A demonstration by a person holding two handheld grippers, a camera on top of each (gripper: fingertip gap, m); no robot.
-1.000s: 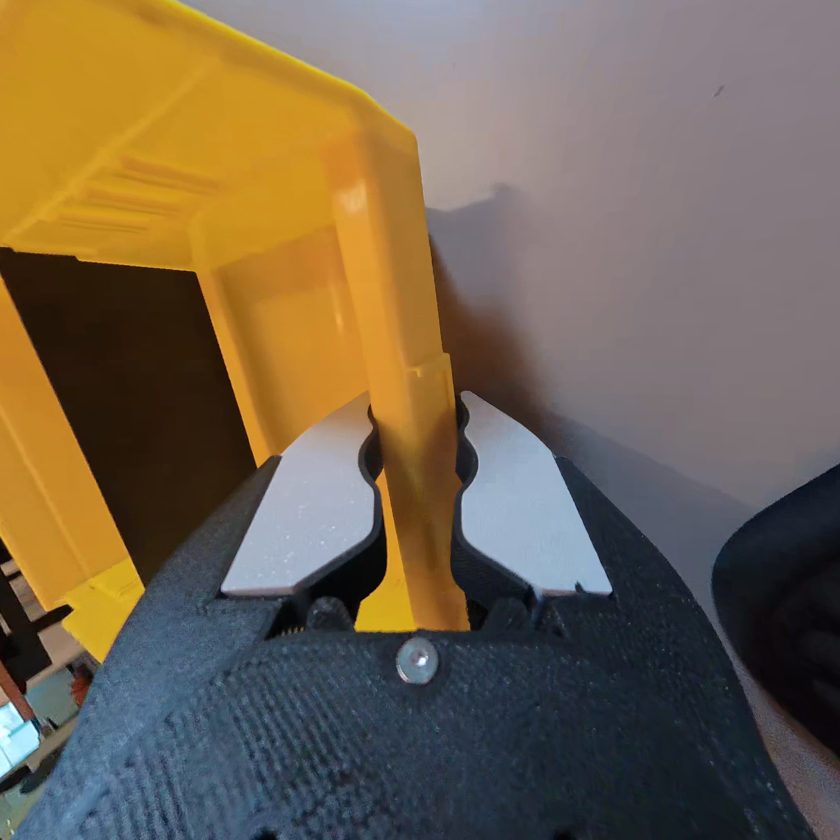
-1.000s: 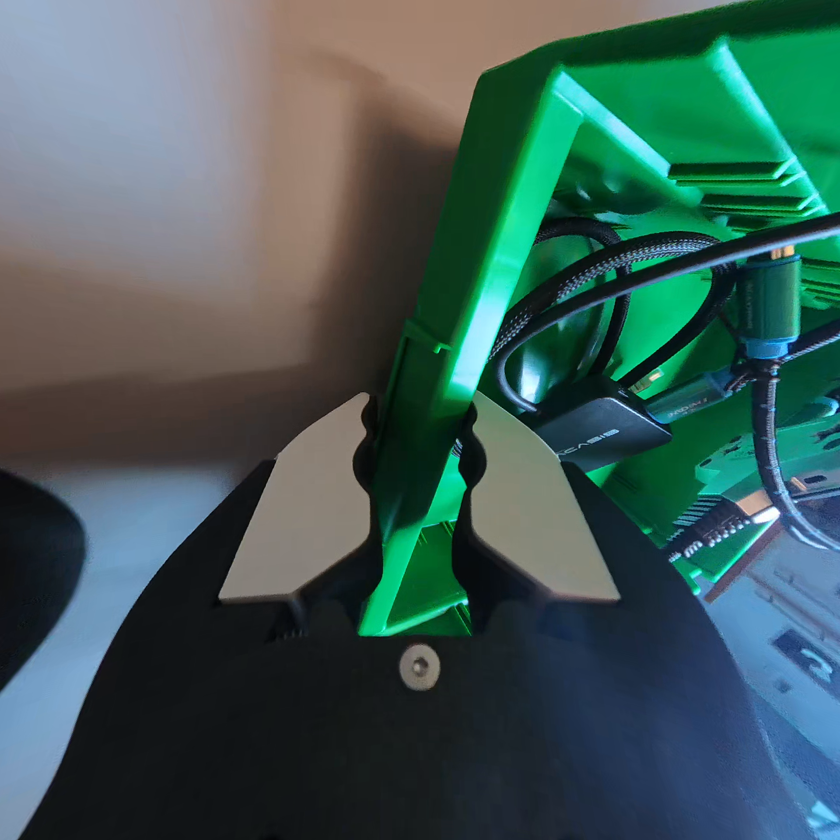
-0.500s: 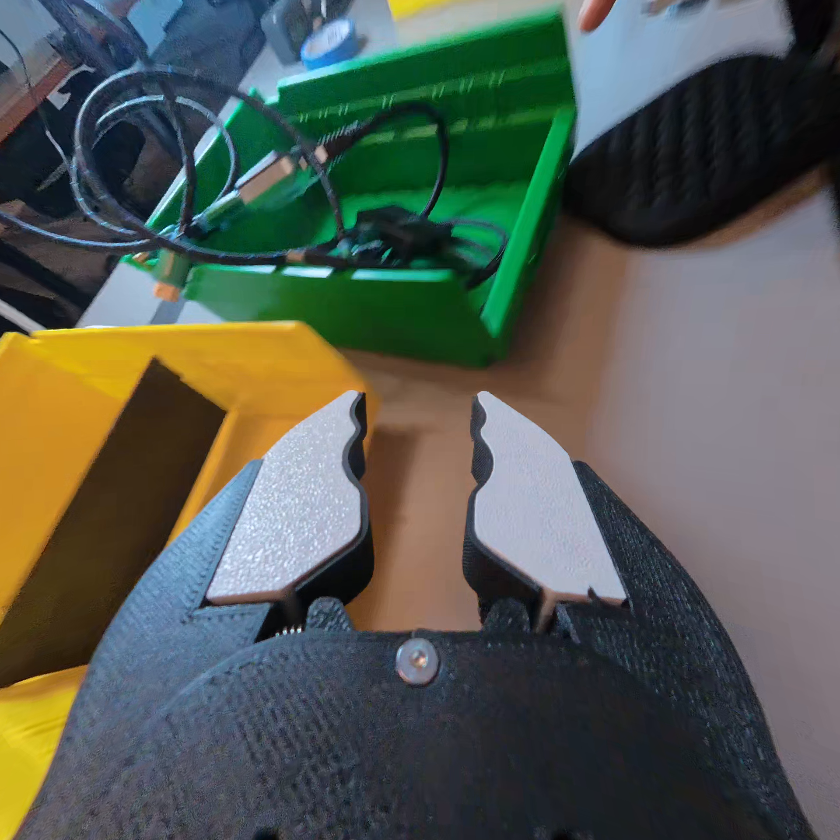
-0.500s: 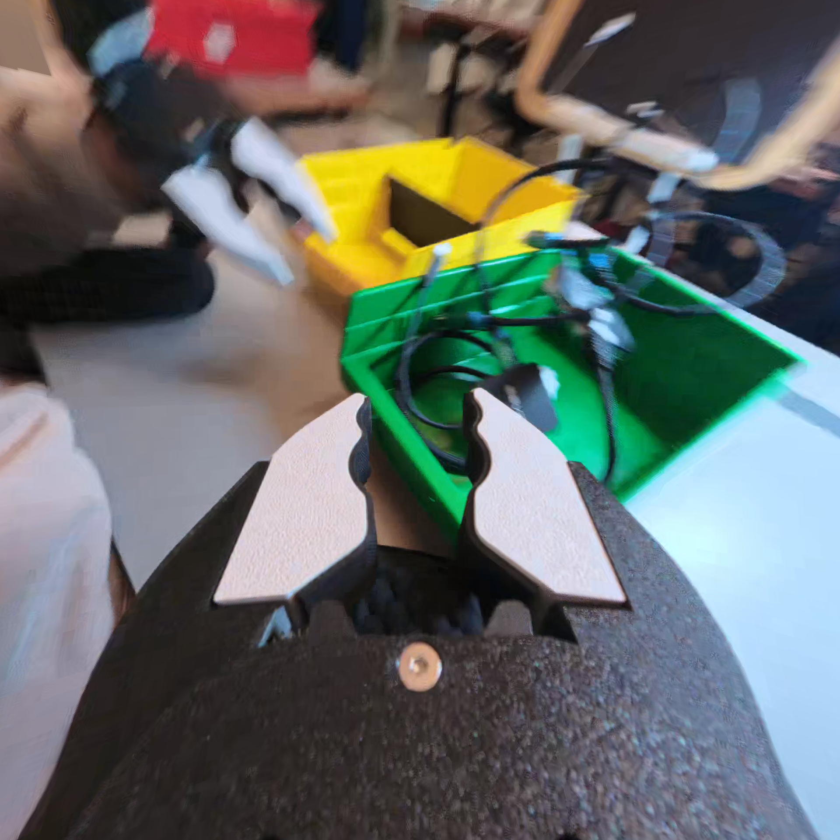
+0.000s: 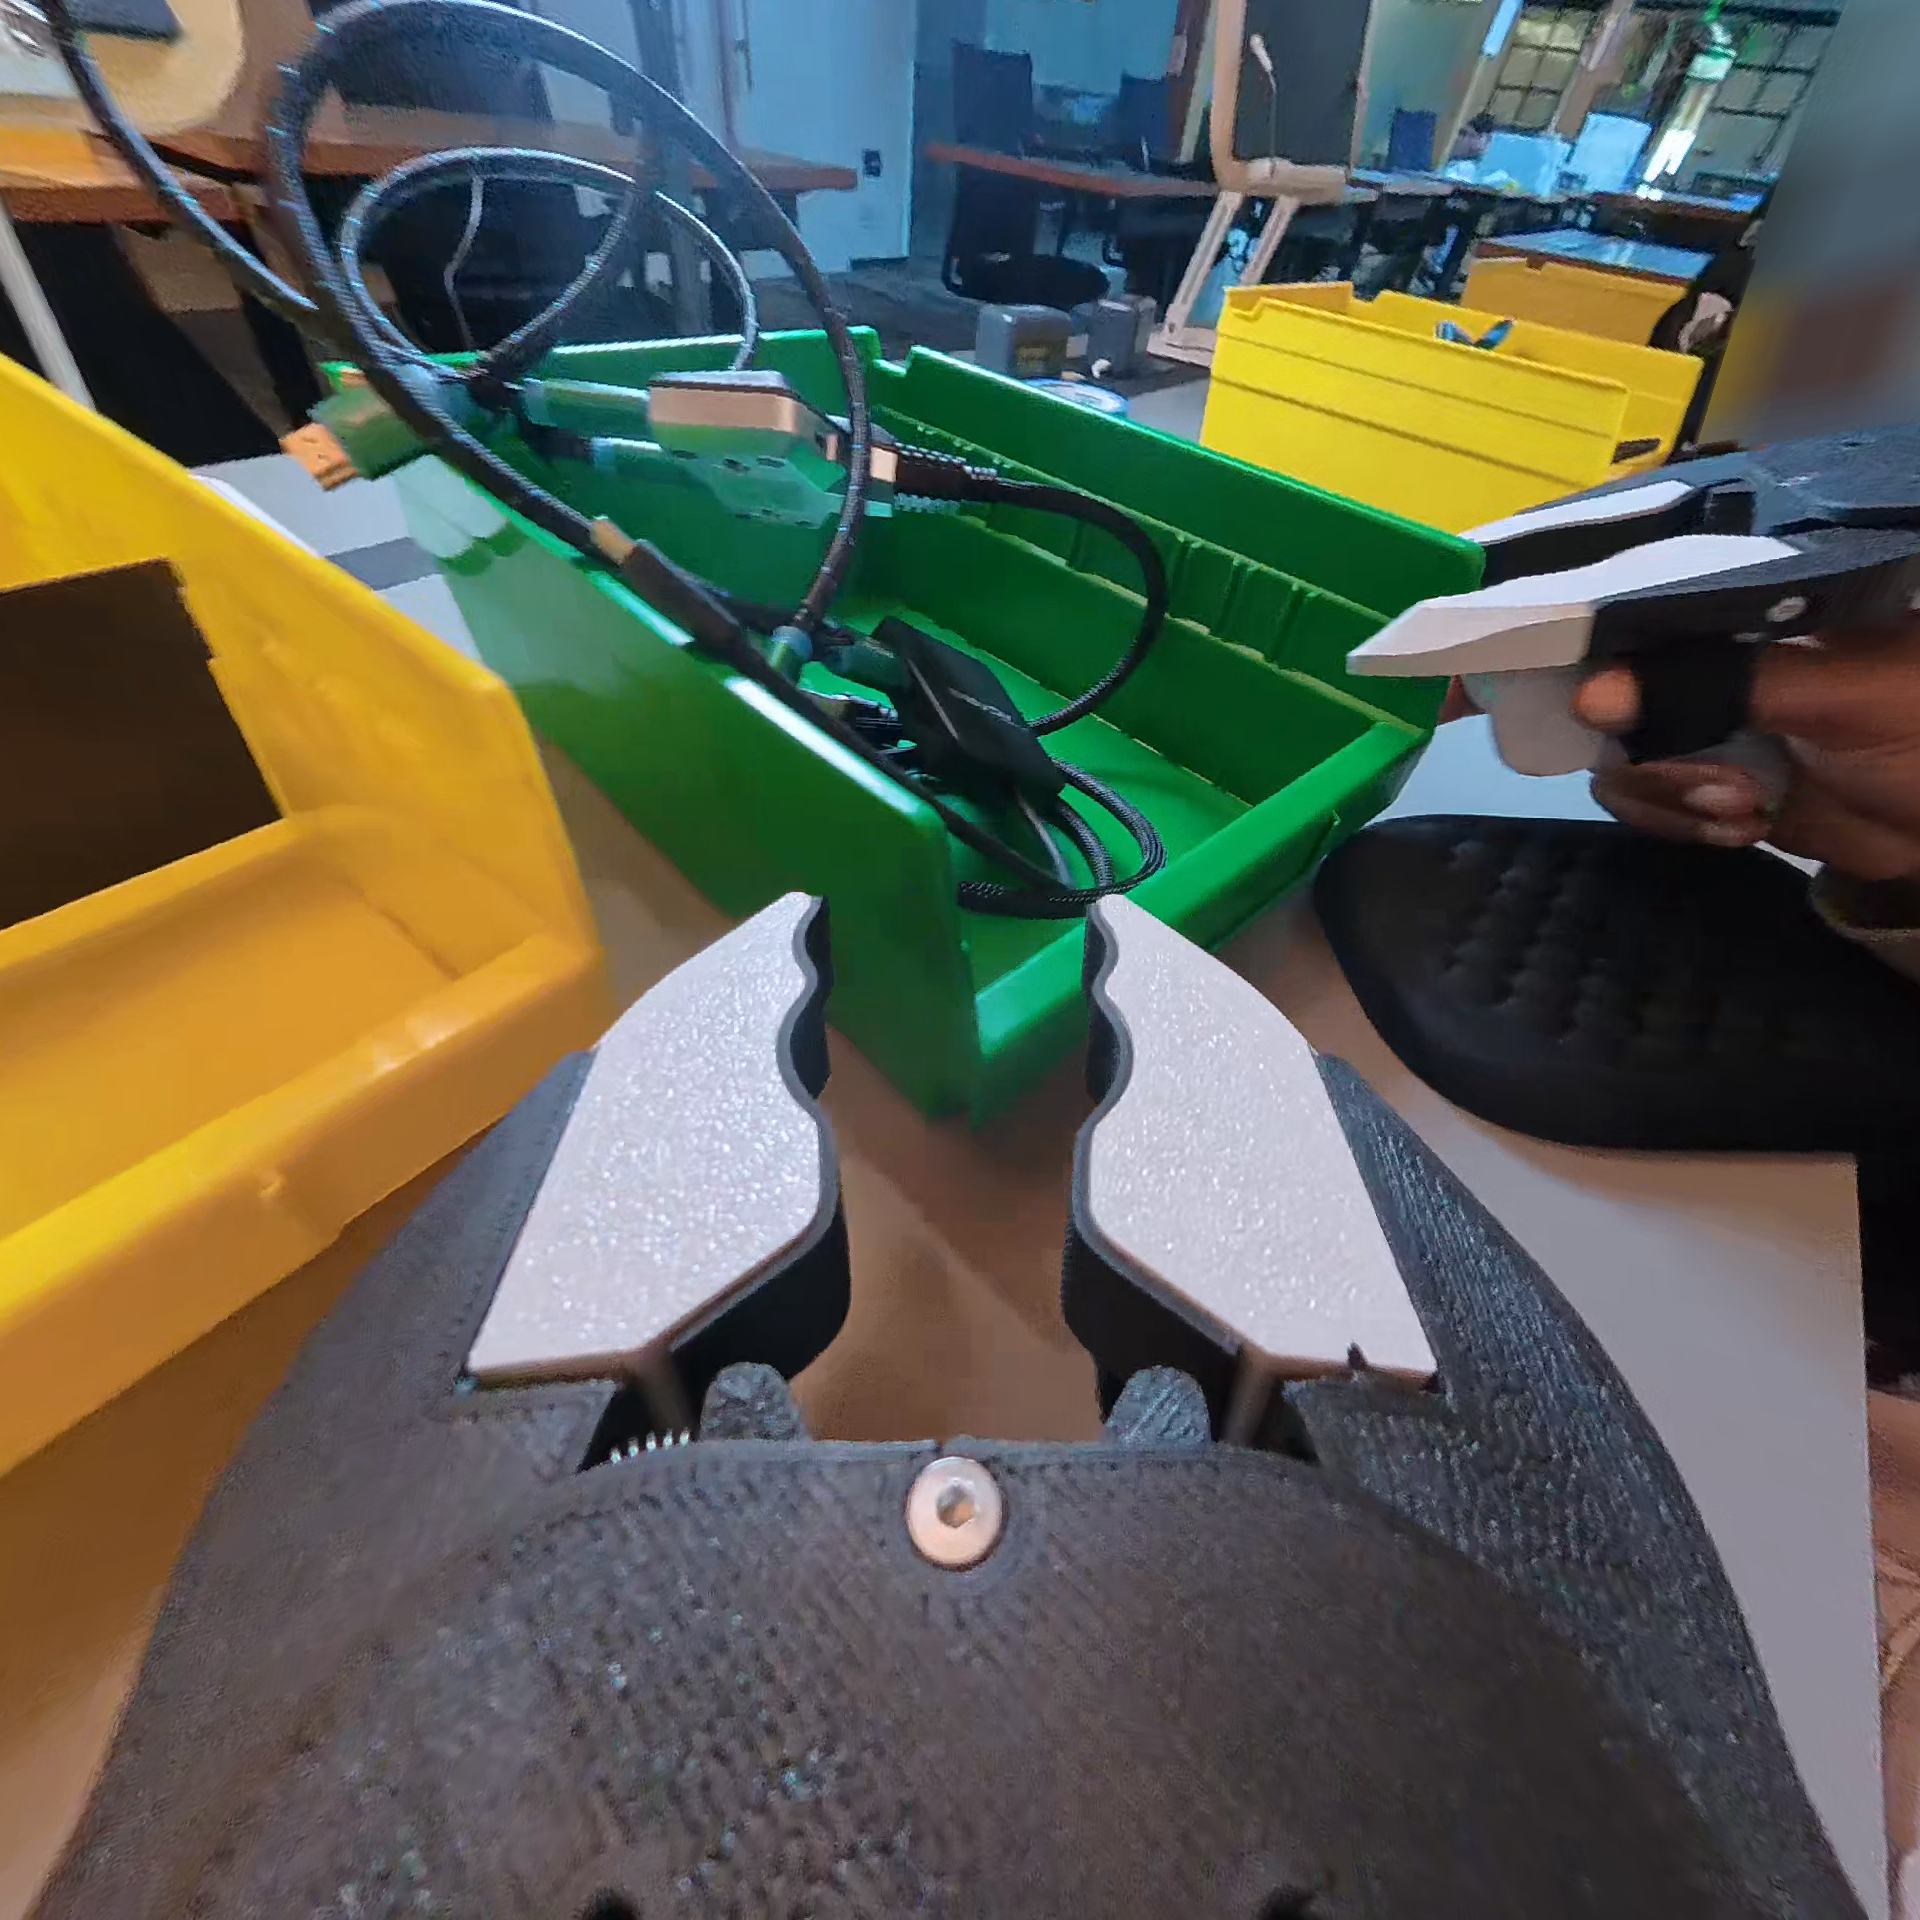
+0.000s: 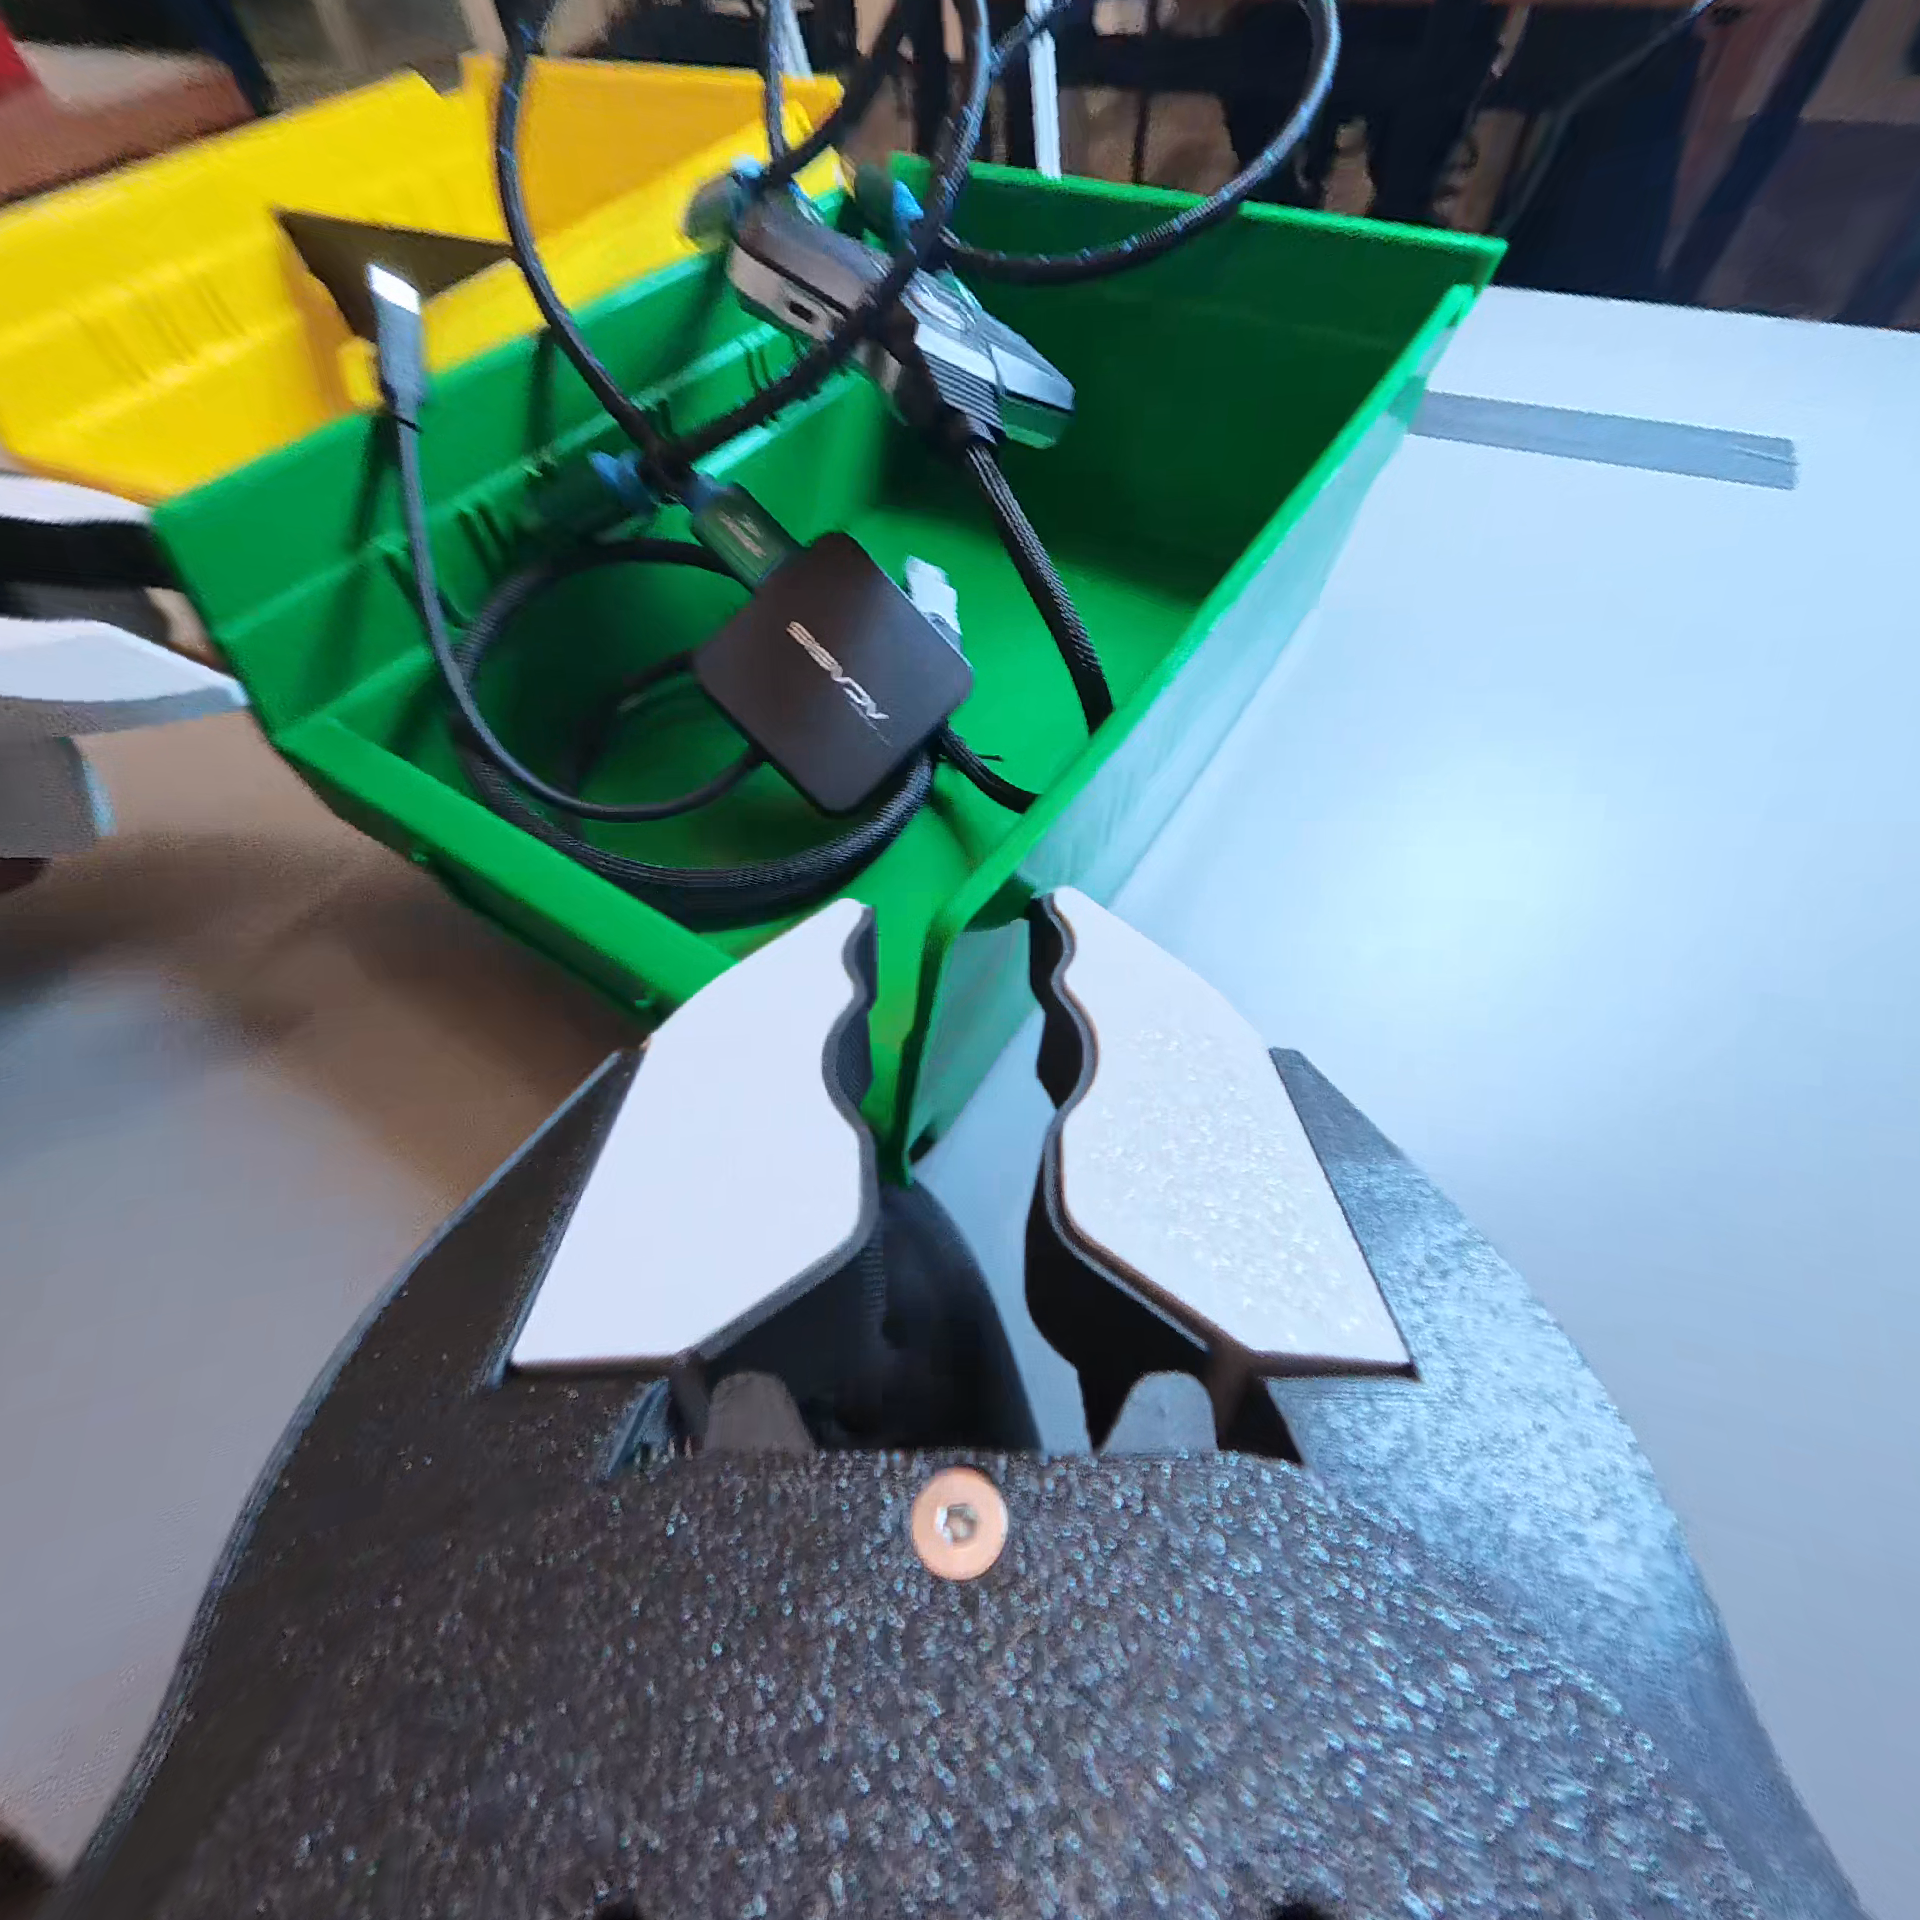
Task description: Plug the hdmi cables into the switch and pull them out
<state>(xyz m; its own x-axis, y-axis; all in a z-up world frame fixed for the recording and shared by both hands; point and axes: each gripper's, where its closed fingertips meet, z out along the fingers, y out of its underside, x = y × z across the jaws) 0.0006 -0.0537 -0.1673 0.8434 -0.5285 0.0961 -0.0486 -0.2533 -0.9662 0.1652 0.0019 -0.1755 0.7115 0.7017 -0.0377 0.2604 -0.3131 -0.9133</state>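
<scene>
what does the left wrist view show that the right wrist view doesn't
Only the left wrist view shows the black padded chair seat, the second yellow plastic bin farther back, and a hand gripping the right tongs. Only the right wrist view shows the grey tape strip on the white tabletop. Both show the green plastic bin holding the black square switch and braided black hdmi cables, beside the near yellow bin.
</scene>
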